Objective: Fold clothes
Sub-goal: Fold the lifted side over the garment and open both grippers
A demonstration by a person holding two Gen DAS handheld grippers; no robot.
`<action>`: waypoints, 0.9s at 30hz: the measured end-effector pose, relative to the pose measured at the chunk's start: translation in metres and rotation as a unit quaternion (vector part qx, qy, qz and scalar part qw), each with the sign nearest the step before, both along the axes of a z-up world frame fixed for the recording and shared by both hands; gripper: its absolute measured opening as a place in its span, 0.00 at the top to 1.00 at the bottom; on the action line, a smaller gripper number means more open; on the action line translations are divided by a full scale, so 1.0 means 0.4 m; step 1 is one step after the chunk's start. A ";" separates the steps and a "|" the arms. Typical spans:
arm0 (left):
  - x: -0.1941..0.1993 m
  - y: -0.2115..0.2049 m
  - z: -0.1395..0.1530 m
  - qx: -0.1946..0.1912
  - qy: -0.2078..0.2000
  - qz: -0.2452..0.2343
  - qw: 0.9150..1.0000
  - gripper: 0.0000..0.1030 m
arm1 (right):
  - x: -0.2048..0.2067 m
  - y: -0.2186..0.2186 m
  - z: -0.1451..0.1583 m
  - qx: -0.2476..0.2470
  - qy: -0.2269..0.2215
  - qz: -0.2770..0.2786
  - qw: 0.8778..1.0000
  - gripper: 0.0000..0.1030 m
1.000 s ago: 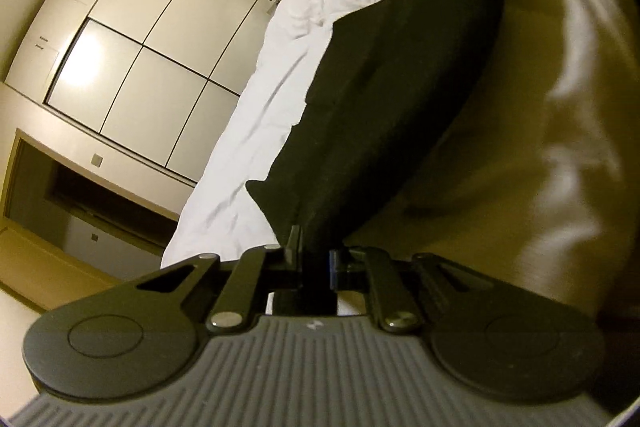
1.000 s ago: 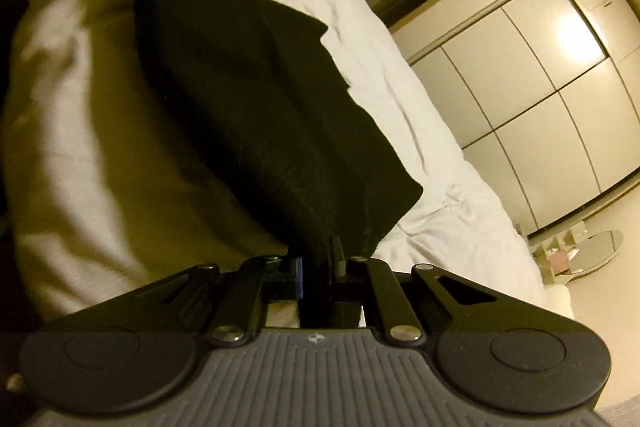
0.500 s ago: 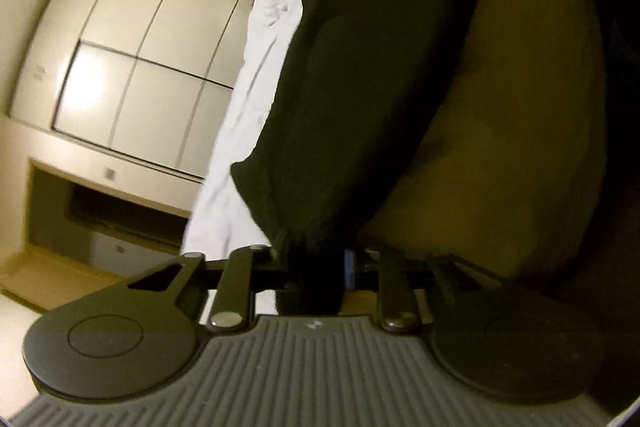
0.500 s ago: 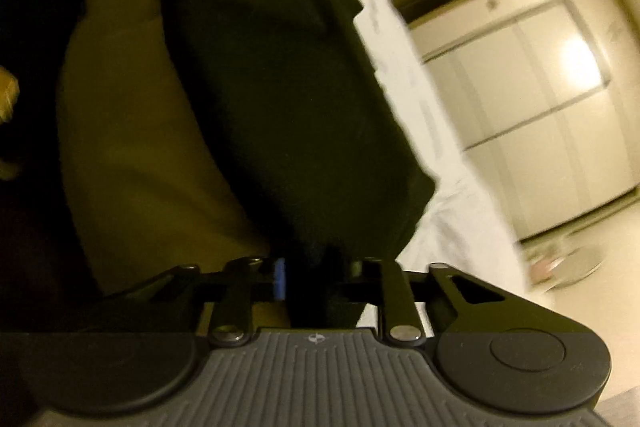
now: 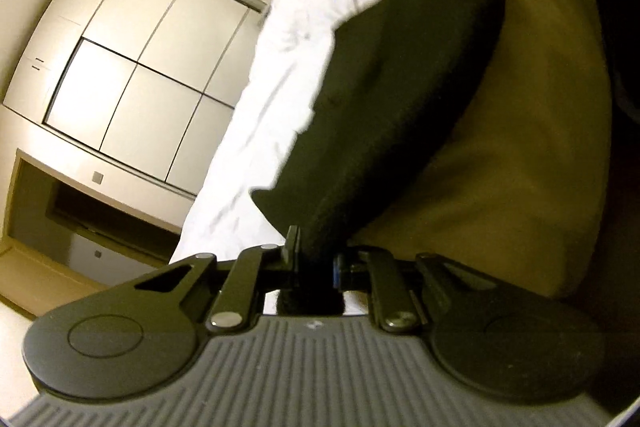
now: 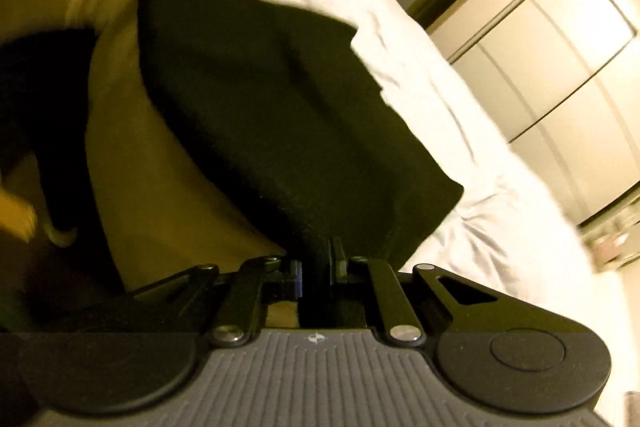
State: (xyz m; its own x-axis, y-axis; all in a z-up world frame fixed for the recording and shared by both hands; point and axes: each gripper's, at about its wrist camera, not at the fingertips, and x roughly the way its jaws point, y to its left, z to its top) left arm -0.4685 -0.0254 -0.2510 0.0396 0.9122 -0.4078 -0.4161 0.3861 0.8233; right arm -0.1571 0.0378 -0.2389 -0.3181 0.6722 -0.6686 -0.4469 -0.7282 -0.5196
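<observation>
The left gripper [image 5: 316, 259] pinches one corner of a black garment [image 5: 400, 99]; its jaws have just been closing, with the cloth between them. The right gripper [image 6: 316, 267] clamps another corner of the same black garment [image 6: 272, 115], its jaws likewise just closed onto the fabric. From each gripper the cloth runs straight ahead, up and away, so its long axis stretches from one gripper to the other, held above a white bed [image 5: 280, 75]. In the right wrist view the far end of the garment reaches the left gripper, blurred at the top left. Beside the cloth, the near side of the bed lies in shadow. Pale cupboard doors [image 5: 132, 75] stand beyond the bed.
</observation>
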 end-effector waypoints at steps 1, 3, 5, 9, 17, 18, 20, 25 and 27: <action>-0.006 0.021 0.028 -0.001 -0.007 -0.004 1.000 0.87 | 0.003 0.025 0.037 -0.008 0.014 0.001 1.000 0.91; -0.020 0.079 0.088 -0.006 -0.025 -0.011 1.000 0.87 | 0.017 0.089 0.113 -0.021 0.044 -0.001 0.999 0.91; -0.026 0.151 0.146 -0.012 -0.042 -0.015 0.999 0.87 | 0.021 0.176 0.183 -0.041 0.074 -0.006 0.996 0.91; -0.052 0.344 0.234 -0.039 -0.095 -0.007 0.995 0.85 | 0.028 0.383 0.291 -0.088 0.137 -0.021 0.986 0.90; -0.125 0.855 0.173 -0.113 -0.225 0.152 0.956 0.67 | 0.059 0.893 0.207 -0.202 0.236 -0.159 0.937 0.52; -0.138 0.906 0.153 -0.122 -0.243 0.177 0.946 0.68 | 0.064 0.950 0.178 -0.214 0.246 -0.186 0.927 0.51; -0.180 0.949 0.110 -0.162 -0.295 0.211 0.918 0.68 | 0.078 1.024 0.111 -0.239 0.264 -0.227 0.907 0.51; -0.272 0.937 0.013 -0.235 -0.405 0.262 0.844 0.61 | 0.139 1.046 -0.052 -0.322 0.322 -0.282 0.844 0.46; -0.301 0.916 -0.010 -0.257 -0.455 0.270 0.808 0.58 | 0.177 0.995 -0.103 -0.365 0.367 -0.293 0.804 0.45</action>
